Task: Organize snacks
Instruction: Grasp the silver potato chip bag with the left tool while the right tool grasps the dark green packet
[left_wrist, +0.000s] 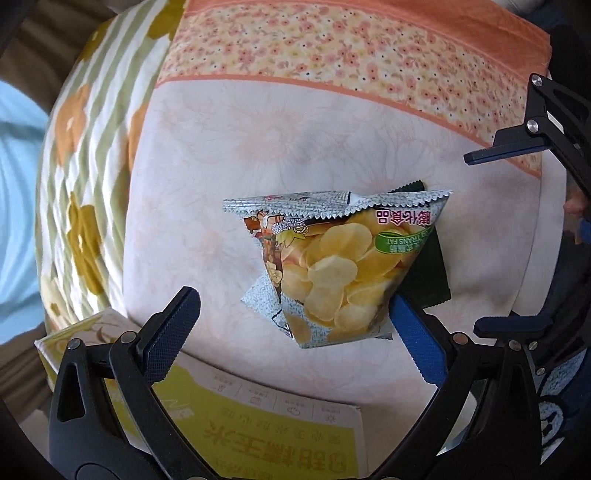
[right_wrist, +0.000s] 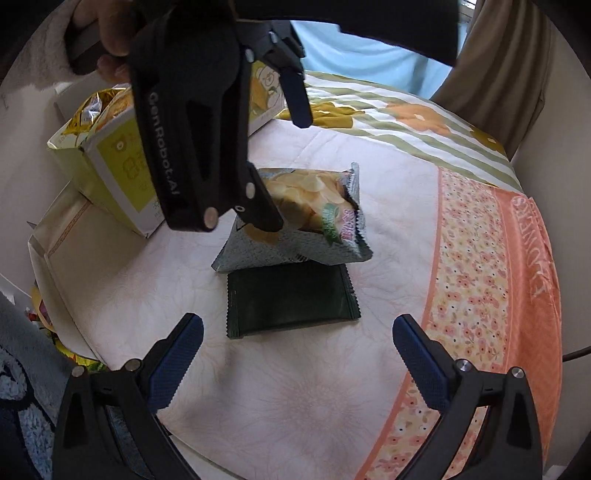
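A potato chip bag (left_wrist: 332, 266) with a silver crimped edge lies on the pale bedspread, partly over a dark green snack packet (left_wrist: 424, 269). My left gripper (left_wrist: 295, 325) is open, one finger to the bag's left and the blue pad of the other touching its right side. In the right wrist view the left gripper (right_wrist: 284, 166) hovers over the chip bag (right_wrist: 303, 218), and the green packet (right_wrist: 291, 299) lies flat just in front of it. My right gripper (right_wrist: 295, 354) is open and empty, just short of the green packet.
A yellow and white carton (right_wrist: 118, 166) with gold snack bags stands open at the left; it also shows in the left wrist view (left_wrist: 258, 424). A flat cream box (right_wrist: 62, 251) lies beside it. The floral bedspread (right_wrist: 480, 258) has an orange border on the right.
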